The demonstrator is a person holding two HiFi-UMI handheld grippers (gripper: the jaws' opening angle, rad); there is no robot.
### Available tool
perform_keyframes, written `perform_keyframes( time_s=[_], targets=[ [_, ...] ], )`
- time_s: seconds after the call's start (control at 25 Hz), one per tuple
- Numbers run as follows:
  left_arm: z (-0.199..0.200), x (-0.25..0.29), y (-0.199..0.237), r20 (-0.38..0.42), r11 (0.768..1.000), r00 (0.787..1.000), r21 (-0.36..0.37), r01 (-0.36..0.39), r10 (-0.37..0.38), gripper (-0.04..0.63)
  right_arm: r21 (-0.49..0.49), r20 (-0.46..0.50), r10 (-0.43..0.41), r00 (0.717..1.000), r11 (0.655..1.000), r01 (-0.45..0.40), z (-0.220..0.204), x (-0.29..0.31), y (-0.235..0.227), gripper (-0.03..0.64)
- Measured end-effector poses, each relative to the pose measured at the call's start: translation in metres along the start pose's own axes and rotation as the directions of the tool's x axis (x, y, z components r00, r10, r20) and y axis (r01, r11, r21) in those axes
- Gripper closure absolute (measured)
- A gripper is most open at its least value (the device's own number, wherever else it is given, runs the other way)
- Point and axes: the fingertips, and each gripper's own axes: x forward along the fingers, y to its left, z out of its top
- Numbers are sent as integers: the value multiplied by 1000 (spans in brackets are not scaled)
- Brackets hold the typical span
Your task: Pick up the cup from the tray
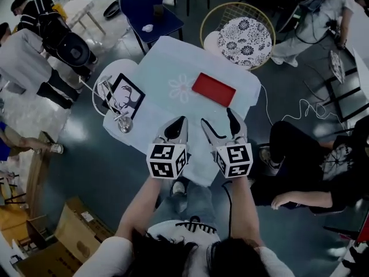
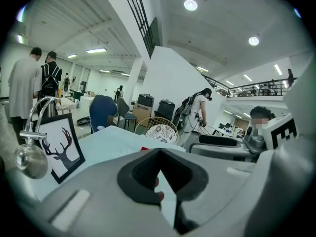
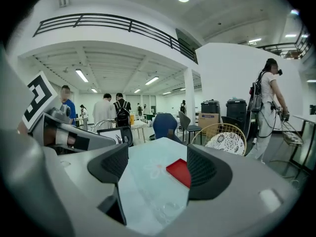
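A flat red tray [image 1: 213, 89] lies on the pale tablecloth [image 1: 173, 56], right of a faint flower print. It looks bare, and no cup shows in any view. My left gripper [image 1: 183, 120] hovers over the table's near edge with its jaws together and nothing in them. My right gripper [image 1: 217, 116] is beside it, open and empty, just short of the tray's near side. In the right gripper view the tray [image 3: 178, 172] sits between the spread jaws of the right gripper [image 3: 158, 169]. In the left gripper view the left gripper [image 2: 163, 181] has its pads meeting.
A framed deer picture [image 1: 128, 95] and a chrome stand [image 1: 118, 111] sit on a small round table [image 1: 102, 77] at the left. Behind are a wire chair with a patterned cushion [image 1: 245, 39] and a blue chair [image 1: 147, 7]. A seated person [image 1: 311, 160] is close on the right.
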Motion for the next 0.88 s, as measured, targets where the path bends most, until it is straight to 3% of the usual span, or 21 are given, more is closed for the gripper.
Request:
perform_keyframes(
  time_s=[0.16,0.36,0.72,0.88],
  targets=[
    [4,-22,-6,9,1000,1000,11,15,-15,595,-42,-3,51,999,998,-52,18,-12,25,243],
    [14,-41,-18,34,999,999,18,35,-35,595,-51,34,45,998,998,-44,40,-31,36,283],
    [34,-56,-47,93,995,993,68,68,-74,595,22,125,-90,988,996,88,64,-62,29,585],
    [40,-56,-59,109,993,990,81,83,-92,595,28,117,-104,988,994,101,63,-70,28,597]
  ],
)
